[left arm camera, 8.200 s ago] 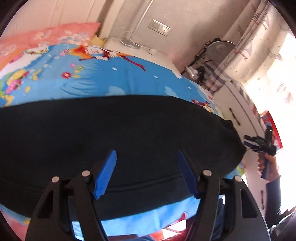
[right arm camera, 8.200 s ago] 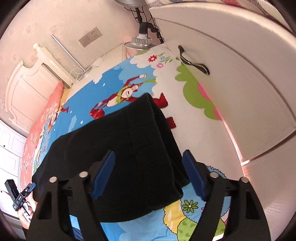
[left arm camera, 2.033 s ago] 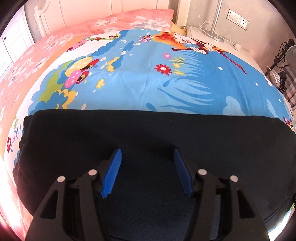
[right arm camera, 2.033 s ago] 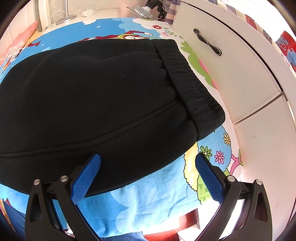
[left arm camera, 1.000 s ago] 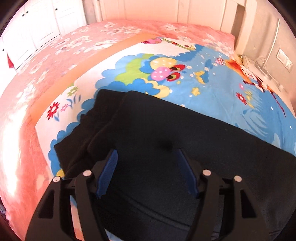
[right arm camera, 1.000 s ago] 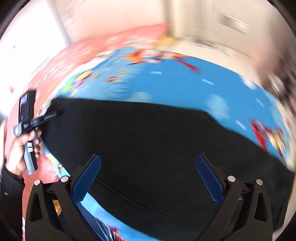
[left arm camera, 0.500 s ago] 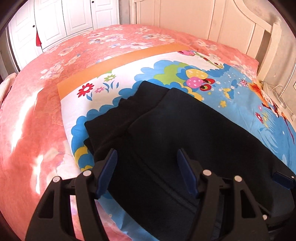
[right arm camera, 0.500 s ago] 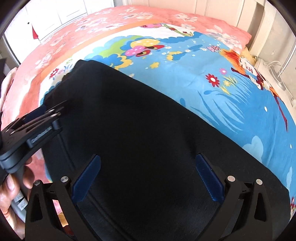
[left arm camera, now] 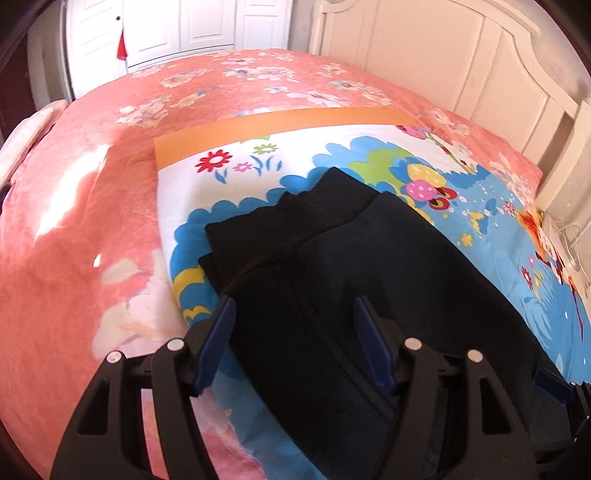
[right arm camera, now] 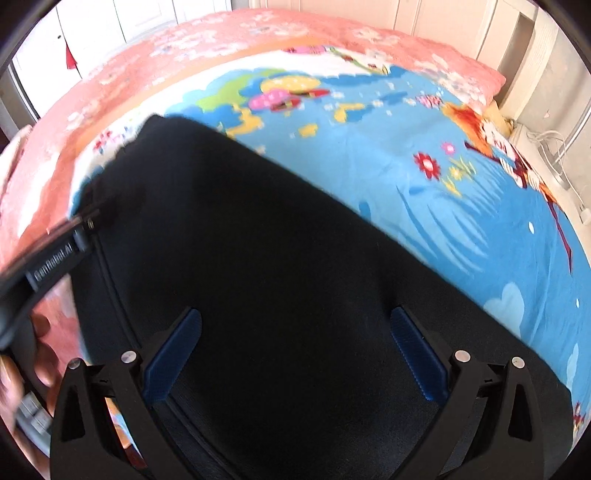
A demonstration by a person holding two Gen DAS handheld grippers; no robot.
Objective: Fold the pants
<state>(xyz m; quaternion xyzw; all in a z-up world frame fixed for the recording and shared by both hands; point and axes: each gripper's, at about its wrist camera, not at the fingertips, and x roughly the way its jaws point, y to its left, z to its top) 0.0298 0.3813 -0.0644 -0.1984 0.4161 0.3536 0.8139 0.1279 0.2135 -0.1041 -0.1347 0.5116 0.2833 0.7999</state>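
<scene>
Black pants lie folded lengthwise across the cartoon bed sheet, their leg ends toward the pink quilt. My left gripper hovers over the leg part; its jaws are opening, with the cloth below them and not pinched. In the right wrist view the pants fill the middle, and my right gripper stands wide open above them, holding nothing. The left gripper shows there at the left edge near the leg ends, with a hand behind it.
A pink flowered quilt covers the bed left of the sheet. A cream headboard and white wardrobe doors stand behind. Cables lie on a stand at the far right.
Both views have swung along the pants toward the leg ends. The right gripper has come from the waistband side to the middle, close beside the left one.
</scene>
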